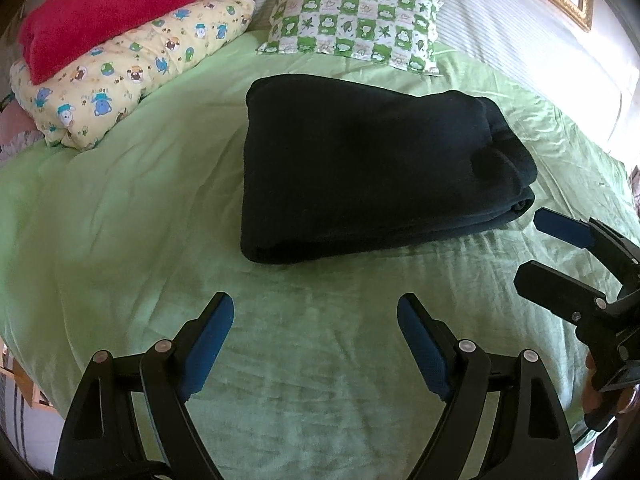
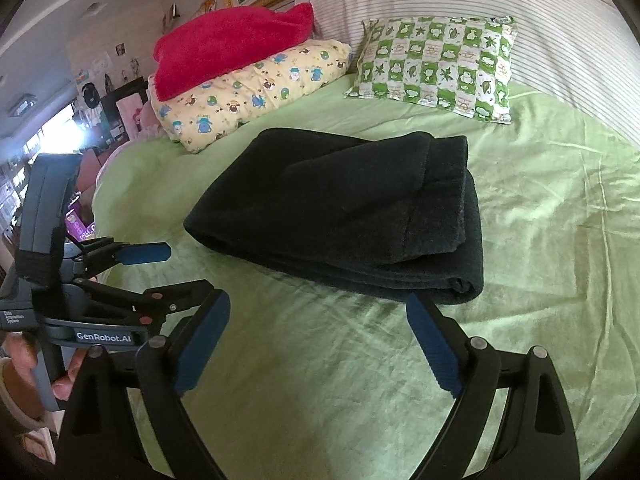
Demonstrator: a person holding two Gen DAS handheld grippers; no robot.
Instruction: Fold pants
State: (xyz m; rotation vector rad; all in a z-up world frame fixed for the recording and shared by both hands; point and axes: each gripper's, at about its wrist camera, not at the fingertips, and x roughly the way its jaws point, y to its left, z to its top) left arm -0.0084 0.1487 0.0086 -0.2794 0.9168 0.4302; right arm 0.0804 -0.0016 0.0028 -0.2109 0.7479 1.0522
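Note:
The dark pants (image 1: 372, 168) lie folded into a thick rectangle on the green bed sheet (image 1: 140, 220); they also show in the right wrist view (image 2: 340, 208). My left gripper (image 1: 316, 312) is open and empty, held above the sheet just short of the pants' near edge. My right gripper (image 2: 318, 312) is open and empty, close to the near right corner of the pants. The right gripper also shows at the right edge of the left wrist view (image 1: 536, 244), and the left gripper at the left of the right wrist view (image 2: 176, 268).
A yellow cartoon-print pillow (image 1: 120, 76) with a red towel (image 1: 108, 8) on it lies at the back left. A green-and-white checked pillow (image 1: 356, 24) leans against the striped headboard (image 1: 520, 32). Room clutter (image 2: 92, 100) stands beyond the bed's left edge.

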